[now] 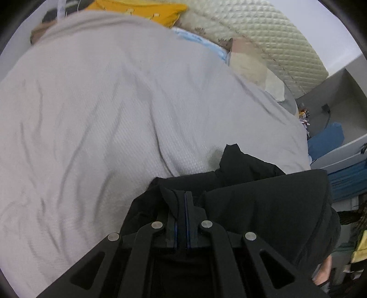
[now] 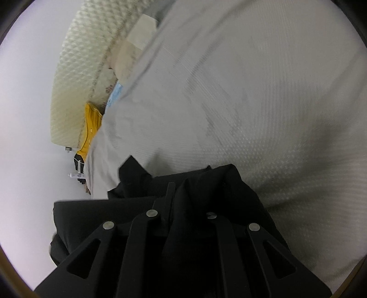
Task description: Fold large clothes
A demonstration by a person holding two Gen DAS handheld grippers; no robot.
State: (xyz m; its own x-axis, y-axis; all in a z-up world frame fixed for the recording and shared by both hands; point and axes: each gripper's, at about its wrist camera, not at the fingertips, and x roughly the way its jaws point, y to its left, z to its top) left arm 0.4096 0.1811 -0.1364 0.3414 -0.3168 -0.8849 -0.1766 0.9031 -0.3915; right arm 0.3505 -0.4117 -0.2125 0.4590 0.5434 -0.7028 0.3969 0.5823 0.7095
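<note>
A black garment [image 1: 270,206] hangs bunched in front of both grippers, above a bed covered by a pale grey textured bedspread [image 1: 103,114]. My left gripper [image 1: 182,197] is shut on a fold of the black garment, which spreads to the right of the fingers. In the right wrist view the same black garment [image 2: 206,190] drapes over my right gripper [image 2: 177,190]. That gripper is shut on the cloth, and the cloth hides its right finger. The bedspread [image 2: 263,103] fills the view behind it.
A cream quilted headboard [image 1: 263,41] stands at the back, with a yellow cloth [image 1: 142,11] and a light blue cloth [image 1: 197,41] at its foot. Blue items [image 1: 325,142] and a white shelf lie right of the bed. A white wall [image 2: 27,114] stands on the left.
</note>
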